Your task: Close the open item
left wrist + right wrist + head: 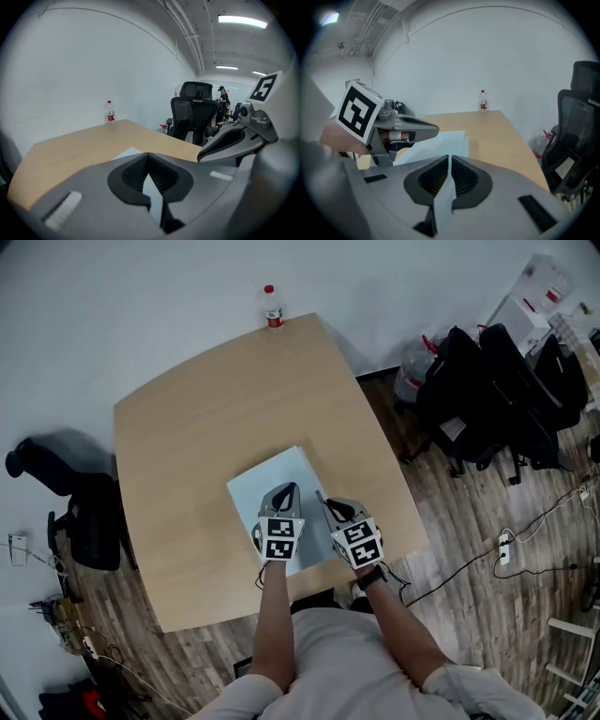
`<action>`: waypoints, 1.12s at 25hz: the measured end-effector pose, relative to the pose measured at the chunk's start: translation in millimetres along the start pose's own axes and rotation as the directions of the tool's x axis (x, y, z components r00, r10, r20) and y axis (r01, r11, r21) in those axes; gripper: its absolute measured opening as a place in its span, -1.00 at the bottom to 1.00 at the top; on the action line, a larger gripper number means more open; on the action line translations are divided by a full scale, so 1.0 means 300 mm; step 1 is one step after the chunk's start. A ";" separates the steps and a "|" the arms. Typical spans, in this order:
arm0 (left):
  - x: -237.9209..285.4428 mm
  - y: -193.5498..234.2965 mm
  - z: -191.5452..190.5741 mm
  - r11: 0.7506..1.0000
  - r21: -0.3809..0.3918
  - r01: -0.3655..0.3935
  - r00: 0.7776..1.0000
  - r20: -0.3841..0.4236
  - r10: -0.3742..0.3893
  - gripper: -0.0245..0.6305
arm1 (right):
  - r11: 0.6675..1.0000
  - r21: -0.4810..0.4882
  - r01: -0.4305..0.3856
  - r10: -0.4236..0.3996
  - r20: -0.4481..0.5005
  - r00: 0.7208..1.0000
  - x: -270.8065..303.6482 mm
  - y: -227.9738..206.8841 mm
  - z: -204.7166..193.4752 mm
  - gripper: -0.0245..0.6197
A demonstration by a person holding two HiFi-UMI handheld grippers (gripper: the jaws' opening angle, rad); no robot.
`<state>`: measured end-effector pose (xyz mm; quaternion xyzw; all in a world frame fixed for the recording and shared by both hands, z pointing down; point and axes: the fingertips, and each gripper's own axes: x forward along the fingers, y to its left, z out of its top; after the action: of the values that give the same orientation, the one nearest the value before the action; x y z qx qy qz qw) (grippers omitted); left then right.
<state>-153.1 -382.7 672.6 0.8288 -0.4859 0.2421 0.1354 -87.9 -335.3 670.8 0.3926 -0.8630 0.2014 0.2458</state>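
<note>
A pale blue flat folder (281, 474) lies on the wooden table (187, 427) close to its near edge. It also shows as a pale sheet (129, 152) past my left jaws and as layered sheets (445, 140) in the right gripper view. My left gripper (286, 491) hovers over the folder's near part, jaws meeting at the tips (148, 155) with nothing seen between them. Just to its right, my right gripper (323, 498) sits over the folder's right edge, jaws together (450, 158). The two grippers are side by side, with the left gripper (431, 129) visible from the right one.
A water bottle with a red cap (272, 307) stands at the table's far edge. Black office chairs (506, 390) crowd the floor to the right, and another dark chair (84, 512) stands at the left. Cables run across the wood floor at the right.
</note>
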 end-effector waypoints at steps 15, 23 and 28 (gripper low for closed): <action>0.088 -0.044 -0.131 0.996 0.015 0.083 0.993 -0.087 -0.081 -0.90 | 0.998 0.058 -0.002 0.006 -0.069 0.998 0.070 0.005 -0.112 -0.84; 0.133 -0.069 -0.167 0.994 0.022 0.108 0.986 -0.129 -0.105 -0.90 | 0.997 0.077 -0.009 0.015 -0.088 0.996 0.095 -0.002 -0.154 -0.84; 0.148 -0.080 -0.191 0.994 0.036 0.108 0.982 -0.159 -0.101 -0.90 | 0.997 0.075 -0.015 0.023 -0.100 0.995 0.112 0.007 -0.175 -0.84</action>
<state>-129.5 -377.5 745.0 0.8342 -0.4243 0.3100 0.1674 -94.5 -325.1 731.8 0.3826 -0.8452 0.2551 0.2723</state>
